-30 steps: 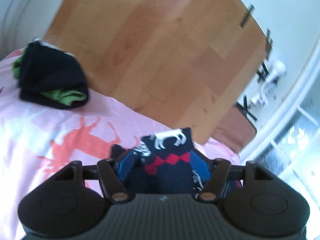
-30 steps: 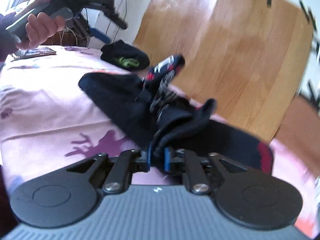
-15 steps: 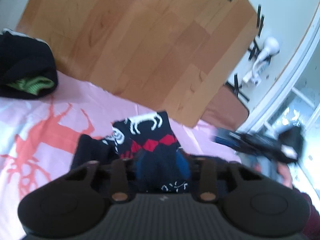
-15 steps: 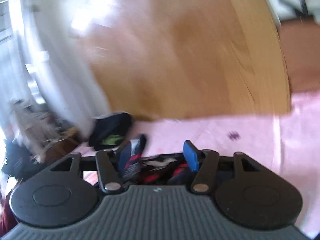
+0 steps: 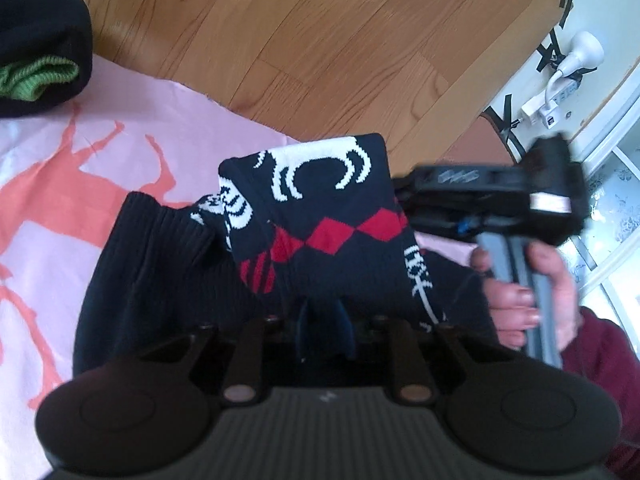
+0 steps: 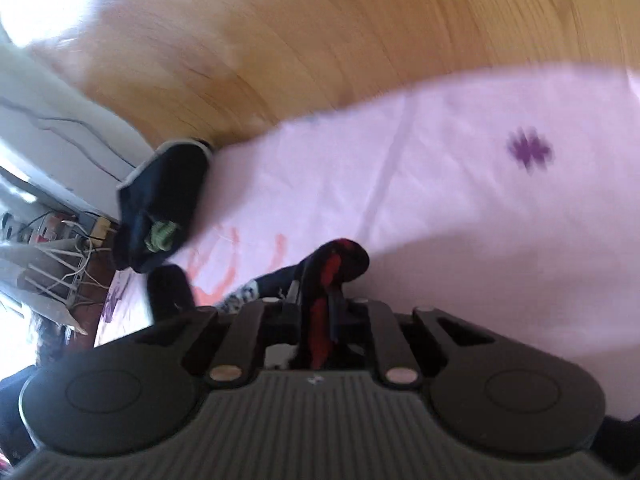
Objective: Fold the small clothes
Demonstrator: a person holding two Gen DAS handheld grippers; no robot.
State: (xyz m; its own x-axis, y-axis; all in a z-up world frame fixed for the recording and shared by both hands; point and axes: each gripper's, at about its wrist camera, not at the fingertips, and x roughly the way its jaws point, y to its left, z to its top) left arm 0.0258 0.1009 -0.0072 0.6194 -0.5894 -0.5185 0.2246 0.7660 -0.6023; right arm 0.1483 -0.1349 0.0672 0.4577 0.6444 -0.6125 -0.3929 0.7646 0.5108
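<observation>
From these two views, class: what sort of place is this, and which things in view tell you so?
Probably a room at home, perhaps a bedroom. A pink printed sheet covers the work surface above a wood plank floor, socks lie on it, including a patterned sock, and a power strip sits by the wall.

– What colours on the sock (image 5: 320,216)?
– Navy, with white figures and a row of red diamonds.
– And the cloth (image 5: 120,128) beneath?
– Pale pink, coral deer shapes; a purple flower on the right.
– The bundle (image 5: 38,36) far left?
– Black, with a green ribbed edge.
</observation>
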